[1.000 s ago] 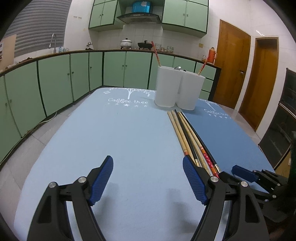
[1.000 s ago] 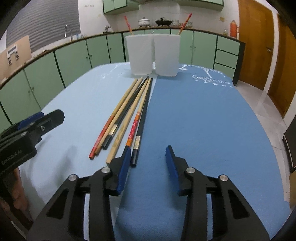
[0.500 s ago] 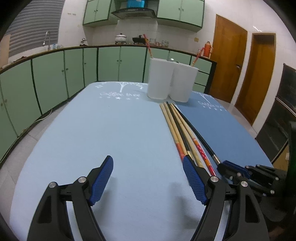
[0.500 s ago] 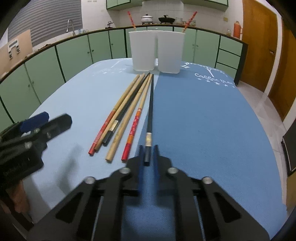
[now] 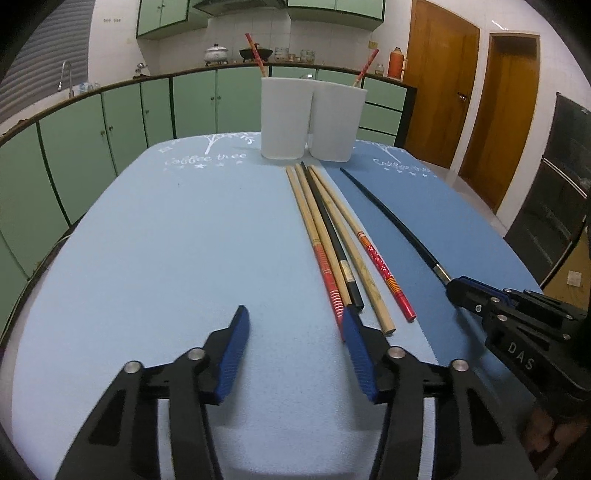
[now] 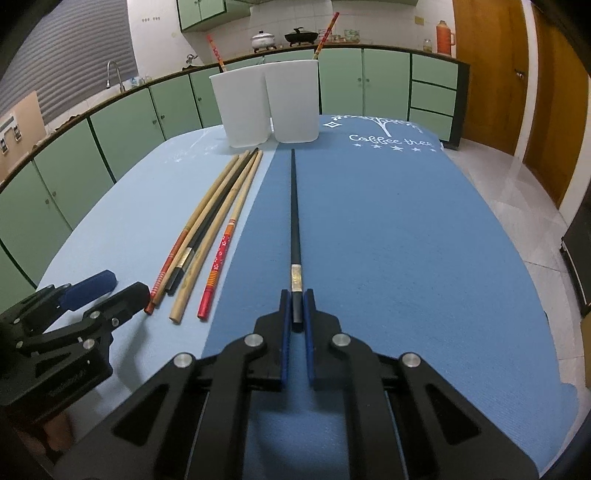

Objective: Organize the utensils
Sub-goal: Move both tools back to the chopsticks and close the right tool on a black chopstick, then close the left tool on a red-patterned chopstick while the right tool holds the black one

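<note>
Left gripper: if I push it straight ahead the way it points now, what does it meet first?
Probably bare light blue mat: nothing lies between the closing jaws of the left gripper. The striped chopstick ends just beside its right finger, so a slight drift could clip it.

Green cabinets (image 5: 122, 122) line white-tiled walls (image 5: 236, 40); wooden doors (image 5: 439, 92) stand right.

Black chopstick (image 6: 294, 206) apart on dark mat; five chopsticks (image 6: 207, 236) bundled beside, before two white cups (image 6: 264, 101).

cabinets (image 5: 122, 122): green | doors (image 5: 439, 92): wooden | faucet (image 6: 112, 72) | thermos (image 6: 444, 33): orange
</note>
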A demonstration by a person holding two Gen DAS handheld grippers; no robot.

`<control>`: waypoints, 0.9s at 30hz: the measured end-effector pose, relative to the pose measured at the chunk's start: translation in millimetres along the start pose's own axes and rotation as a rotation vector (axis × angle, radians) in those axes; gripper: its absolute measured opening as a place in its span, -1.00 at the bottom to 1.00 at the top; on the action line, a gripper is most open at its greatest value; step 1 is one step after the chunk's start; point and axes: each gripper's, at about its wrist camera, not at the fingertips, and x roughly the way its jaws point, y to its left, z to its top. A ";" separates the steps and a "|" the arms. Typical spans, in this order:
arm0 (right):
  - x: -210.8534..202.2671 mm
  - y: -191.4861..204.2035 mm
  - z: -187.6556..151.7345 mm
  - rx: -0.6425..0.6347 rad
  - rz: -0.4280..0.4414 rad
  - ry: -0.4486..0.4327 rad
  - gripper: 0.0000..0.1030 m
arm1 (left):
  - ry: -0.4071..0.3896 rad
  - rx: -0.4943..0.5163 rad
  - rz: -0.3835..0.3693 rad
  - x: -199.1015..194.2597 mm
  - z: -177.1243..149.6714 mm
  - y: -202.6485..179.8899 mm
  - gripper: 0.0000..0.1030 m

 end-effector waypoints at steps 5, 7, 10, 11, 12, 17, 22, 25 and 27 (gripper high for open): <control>-0.5 -0.8 -1.4 0.007 0.006 -0.003 -0.89 | 0.014 0.015 -0.016 -0.5 -1.5 -6.7 -0.03; -0.8 -0.9 -1.4 0.009 0.007 -0.004 -0.89 | 0.013 0.033 -0.009 0.2 -2.2 -10.1 -0.04; -1.4 -0.6 -1.5 0.013 0.006 -0.005 -0.89 | 0.007 0.033 0.009 0.2 -2.0 -10.4 -0.31; -1.4 -0.4 -1.6 0.014 0.006 -0.005 -0.88 | 0.009 0.027 0.024 0.7 -1.7 -8.6 -0.46; -1.5 -0.1 -1.8 0.014 0.006 -0.005 -0.88 | 0.010 0.018 0.041 1.1 -1.6 -6.0 -0.65; -1.6 0.1 -1.9 0.011 0.010 -0.002 -0.88 | 0.010 -0.045 0.026 -0.9 -0.1 9.6 -0.72; -3.7 0.8 -2.7 0.000 0.029 -0.003 -0.82 | 0.005 -0.035 0.011 -1.2 -1.1 7.5 -0.58; -8.7 -3.6 -3.3 0.015 0.054 -0.015 -0.79 | 0.000 -0.047 -0.004 -2.1 -0.2 9.4 -0.56; -13.7 -6.1 -3.7 0.013 0.062 -0.025 -0.56 | -0.018 -0.080 -0.014 -6.8 0.4 15.0 -0.53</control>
